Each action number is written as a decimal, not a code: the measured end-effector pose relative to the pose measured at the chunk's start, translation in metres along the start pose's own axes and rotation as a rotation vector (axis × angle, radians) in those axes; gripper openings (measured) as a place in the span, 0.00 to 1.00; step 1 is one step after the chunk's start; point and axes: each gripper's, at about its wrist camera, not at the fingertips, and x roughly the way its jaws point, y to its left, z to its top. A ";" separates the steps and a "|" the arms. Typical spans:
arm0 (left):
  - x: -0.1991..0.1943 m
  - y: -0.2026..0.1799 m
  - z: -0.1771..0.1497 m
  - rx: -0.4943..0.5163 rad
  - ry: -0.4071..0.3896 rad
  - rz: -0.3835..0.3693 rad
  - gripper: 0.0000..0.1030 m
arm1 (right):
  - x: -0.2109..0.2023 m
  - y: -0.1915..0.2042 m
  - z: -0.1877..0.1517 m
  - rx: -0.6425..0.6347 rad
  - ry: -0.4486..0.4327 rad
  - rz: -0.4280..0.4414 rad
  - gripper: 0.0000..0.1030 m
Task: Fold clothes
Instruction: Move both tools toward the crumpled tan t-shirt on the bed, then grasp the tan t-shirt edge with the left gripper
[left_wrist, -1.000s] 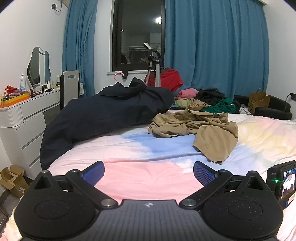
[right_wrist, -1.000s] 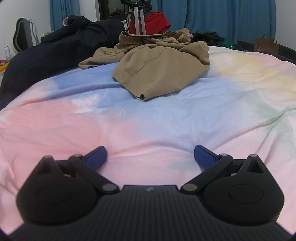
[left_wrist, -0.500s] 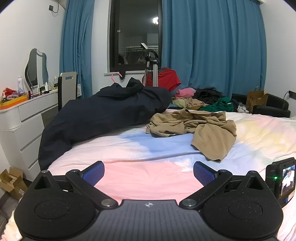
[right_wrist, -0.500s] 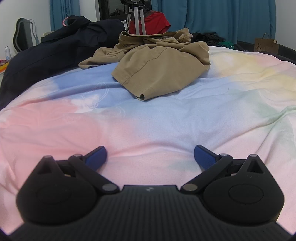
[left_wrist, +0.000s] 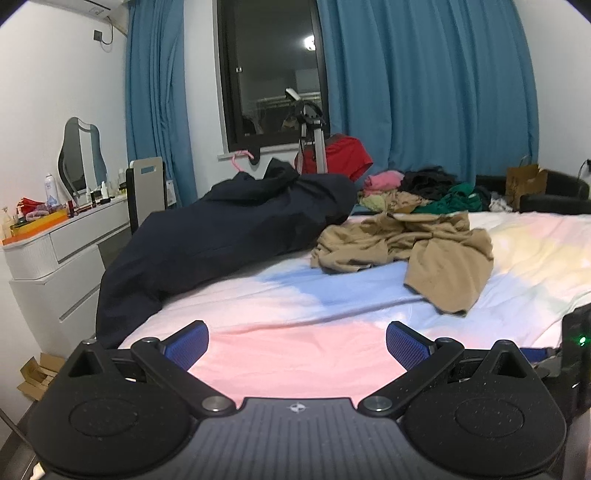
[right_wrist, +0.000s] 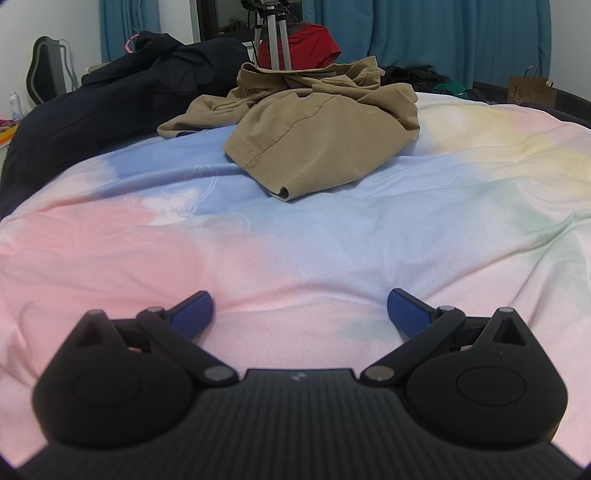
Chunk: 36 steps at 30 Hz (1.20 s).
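Observation:
A crumpled tan garment lies on the bed's pastel sheet, to the right of a dark navy coat. In the right wrist view the tan garment lies straight ahead on the sheet, its hem nearest me. My left gripper is open and empty, held above the near edge of the bed. My right gripper is open and empty, low over the pink part of the sheet, well short of the garment.
A pile of mixed clothes and a red garment on a tripod stand at the bed's far side. A white dresser with bottles stands left. A paper bag sits on a black seat at the right.
My left gripper has risen and tilted up a little, so the bed sits lower in its view. The right gripper has not moved.

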 end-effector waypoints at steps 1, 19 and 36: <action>0.003 0.001 -0.001 -0.007 0.010 -0.012 1.00 | 0.000 0.000 0.000 0.000 -0.001 0.000 1.00; 0.189 -0.045 0.107 -0.045 0.142 -0.301 0.96 | -0.007 0.010 0.025 0.014 -0.056 0.136 1.00; 0.406 -0.107 0.138 -0.055 0.106 -0.278 0.41 | -0.020 -0.099 0.101 0.498 -0.266 0.015 1.00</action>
